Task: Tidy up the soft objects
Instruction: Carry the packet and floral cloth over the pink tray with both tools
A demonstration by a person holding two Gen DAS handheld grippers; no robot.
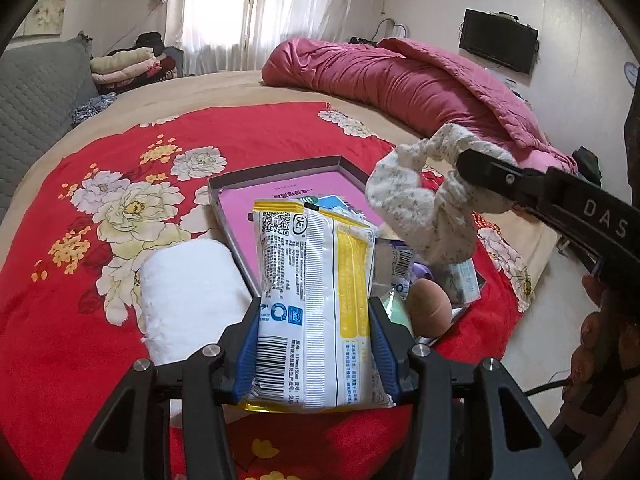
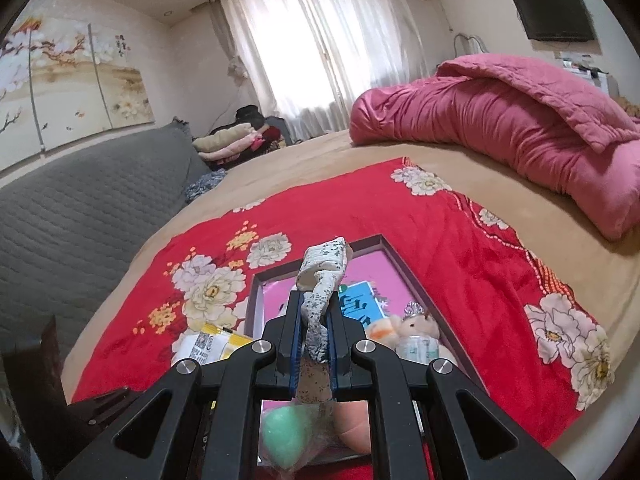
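We are holding two soft things at once over the bed. Our left gripper (image 1: 316, 320) is pinching a white-and-yellow tissue pack (image 1: 316, 292) across its width, jaws half spread and pads pressing into both long sides; it is hanging above the near edge of the shallow tray (image 1: 280, 168), which is sitting on the red floral blanket (image 1: 100, 152). The pack is looking light and squashy, with a slick film wrap, so we are judging that a mid-body grip across the narrow side suits it best, since the crimped ends would slide. Our right gripper (image 2: 318, 344) is pressed nearly together on a floral cloth piece (image 2: 322, 280), maybe a sock or small garment, hard to tell, clamping its bunched middle while the knotted end is flopping forward over the tray. It is limp and weightless-looking, so any pinch on a fold is working, though loose ends are dangling. A rolled white towel (image 1: 188, 296) is lying on the blanket just beside the tray's left edge, outside it. The tray is carrying a pink sheet or booklet (image 2: 276, 292) on its floor, a blue packet (image 2: 360, 304) near the middle, a small plush toy (image 2: 416, 328) at the right side, and a green egg-shaped ball (image 2: 286, 436) and a brown one (image 1: 428, 308) at the near edge. The far left corner is looking free.
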